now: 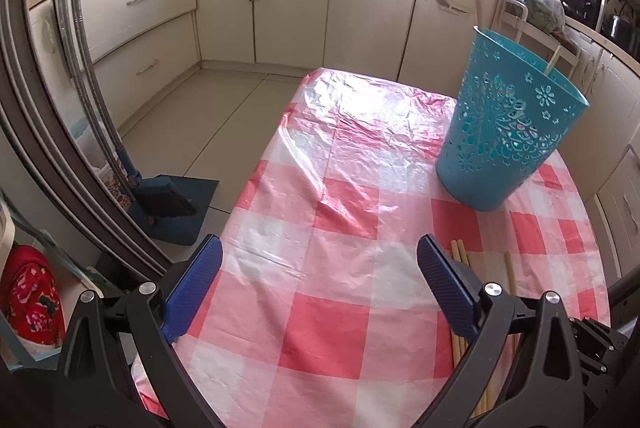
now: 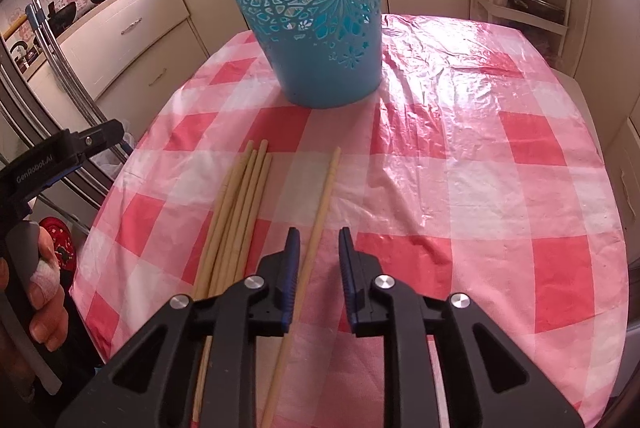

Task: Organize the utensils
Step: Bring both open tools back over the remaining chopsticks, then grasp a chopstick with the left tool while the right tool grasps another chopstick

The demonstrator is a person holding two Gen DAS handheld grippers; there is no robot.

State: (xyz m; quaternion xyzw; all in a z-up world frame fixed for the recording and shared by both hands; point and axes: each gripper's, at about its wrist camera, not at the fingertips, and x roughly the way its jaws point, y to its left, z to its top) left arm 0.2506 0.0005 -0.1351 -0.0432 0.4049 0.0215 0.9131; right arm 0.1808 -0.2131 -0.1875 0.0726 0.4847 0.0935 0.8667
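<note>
I had the right gripper [image 2: 317, 240] tipped down over the near part of the table [image 2: 500, 187], its blue pads a narrow gap apart with a single chopstick [image 2: 320, 216] running between them. The stick looked to lie closer to the left pad, though I could not tell from this angle whether that pad actually touched it; the other pad stood clear, so I judged nothing was pinched yet. The chopstick's long axis ran from the near edge of the table away toward the blue basket [image 2: 316, 11], almost in line with the gripper's own pointing, which suited a straight squeeze across its width. Just beside it, toward the left edge, lay a bundle of chopsticks [image 2: 236, 224], fanned a little at the far ends and apart from the lone one. The basket stood upright further back, nearer the far edge. My left gripper [image 1: 320, 252] hung spread wide and empty over bare cloth by the left edge, with the sticks off beyond its right pad, so the right hand was plainly the nearer one for this pick
</note>
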